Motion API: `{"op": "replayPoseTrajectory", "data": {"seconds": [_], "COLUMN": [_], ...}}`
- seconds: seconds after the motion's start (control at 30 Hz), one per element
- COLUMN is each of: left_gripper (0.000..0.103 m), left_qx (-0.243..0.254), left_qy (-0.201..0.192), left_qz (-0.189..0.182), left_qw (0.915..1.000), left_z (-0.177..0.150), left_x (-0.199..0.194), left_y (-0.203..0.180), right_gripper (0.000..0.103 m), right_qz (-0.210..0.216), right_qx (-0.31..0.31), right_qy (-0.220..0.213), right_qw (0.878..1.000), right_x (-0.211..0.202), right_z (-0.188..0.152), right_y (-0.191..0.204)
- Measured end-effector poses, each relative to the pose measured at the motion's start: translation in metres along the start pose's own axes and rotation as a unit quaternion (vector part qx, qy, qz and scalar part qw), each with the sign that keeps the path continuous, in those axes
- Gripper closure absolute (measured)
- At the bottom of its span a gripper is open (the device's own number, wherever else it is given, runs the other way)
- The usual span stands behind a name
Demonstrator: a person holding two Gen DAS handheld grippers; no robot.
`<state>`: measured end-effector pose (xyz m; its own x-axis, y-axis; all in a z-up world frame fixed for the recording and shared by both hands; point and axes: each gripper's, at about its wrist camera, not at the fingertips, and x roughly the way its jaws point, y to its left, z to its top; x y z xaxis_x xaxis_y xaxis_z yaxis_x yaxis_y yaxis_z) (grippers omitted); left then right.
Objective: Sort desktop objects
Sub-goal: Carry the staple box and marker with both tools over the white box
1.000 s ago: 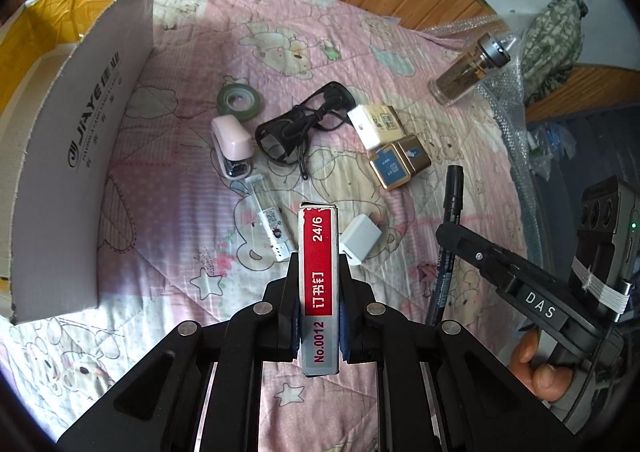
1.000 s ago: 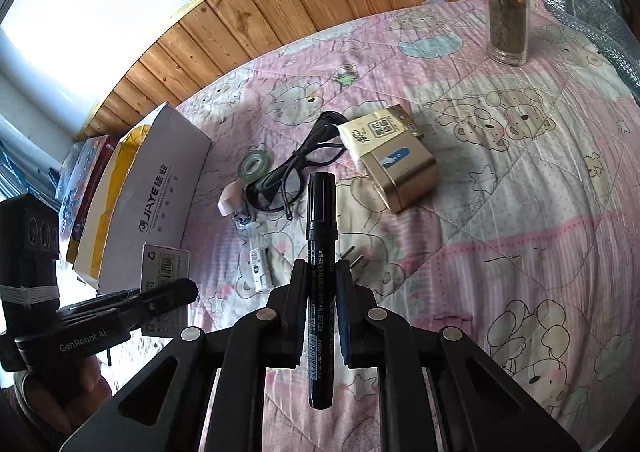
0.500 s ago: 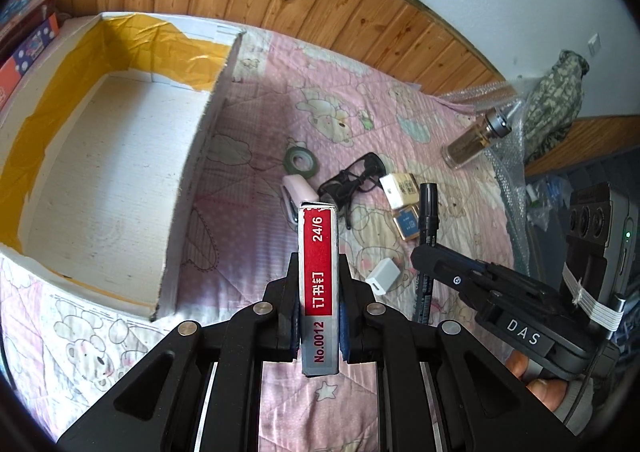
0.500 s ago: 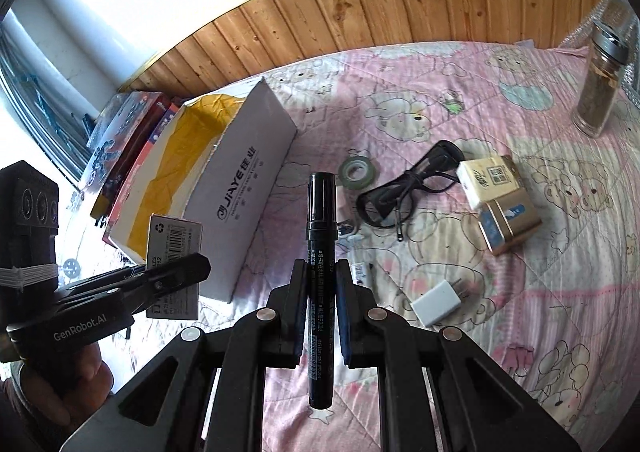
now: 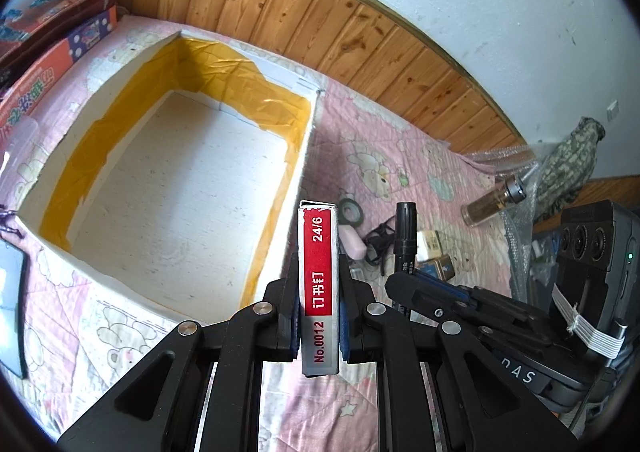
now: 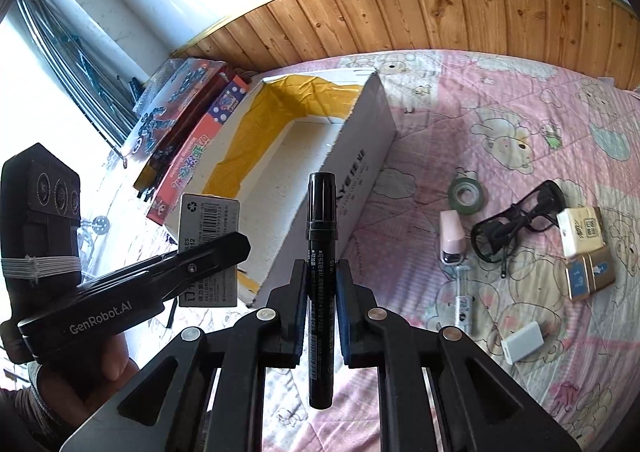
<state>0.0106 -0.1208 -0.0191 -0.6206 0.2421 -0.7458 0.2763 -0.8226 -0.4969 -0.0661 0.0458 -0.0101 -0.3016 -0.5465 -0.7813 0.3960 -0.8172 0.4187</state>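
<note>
staple box (image 5: pixel 319 284): clamped upright in the left tool (image 5: pixel 319 326), long axis running straight out along the fingers
marker (image 6: pixel 321 284): same deal, pinched in the right tool (image 6: pixel 321 316), cap pointing forward
cardboard box (image 5: pixel 176 188): open, nothing inside, sits ahead and left of the left tool, which is the closer one; the near rim is just ahead of the staples
hands: both held up over the bed (image 6: pixel 500 100), side by side, tilted down toward the box
leftovers: tape roll (image 6: pixel 465 193), glasses (image 6: pixel 516 222), charger (image 6: pixel 522 341) lie off to the right of the right tool

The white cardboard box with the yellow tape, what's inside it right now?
Nothing shows inside the white box: only its bare floor and yellow-taped walls. The staple box and left gripper cover its near right corner.
</note>
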Motion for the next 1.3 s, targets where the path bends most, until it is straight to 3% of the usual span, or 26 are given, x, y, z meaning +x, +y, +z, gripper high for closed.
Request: {"op": "replayPoseTrajectory", "data": {"seconds": [0.23, 0.63, 1.3], "left_gripper": [0.089, 0.089, 0.09], "left_qx": [-0.023, -0.033, -0.033], "left_qy": [-0.015, -0.021, 0.011], "left_qz": [0.025, 0.041, 0.079], "left_qw": [0.9993, 0.9984, 0.9963], "left_z": [0.028, 0.073, 0.115], "left_x": [-0.01, 0.0, 0.043], "left_y": [0.03, 0.057, 0.086], "right_gripper": [0.089, 0.088, 0.088], "right_qz": [0.031, 0.037, -0.008], "right_qx": [-0.011, -0.013, -0.03], "right_qy": [-0.005, 0.007, 0.034], "right_qw": [0.999, 0.999, 0.999], "right_x": [0.016, 0.064, 0.13], "right_z": [0.034, 0.082, 0.122], "right_y": [0.029, 0.046, 0.048]}}
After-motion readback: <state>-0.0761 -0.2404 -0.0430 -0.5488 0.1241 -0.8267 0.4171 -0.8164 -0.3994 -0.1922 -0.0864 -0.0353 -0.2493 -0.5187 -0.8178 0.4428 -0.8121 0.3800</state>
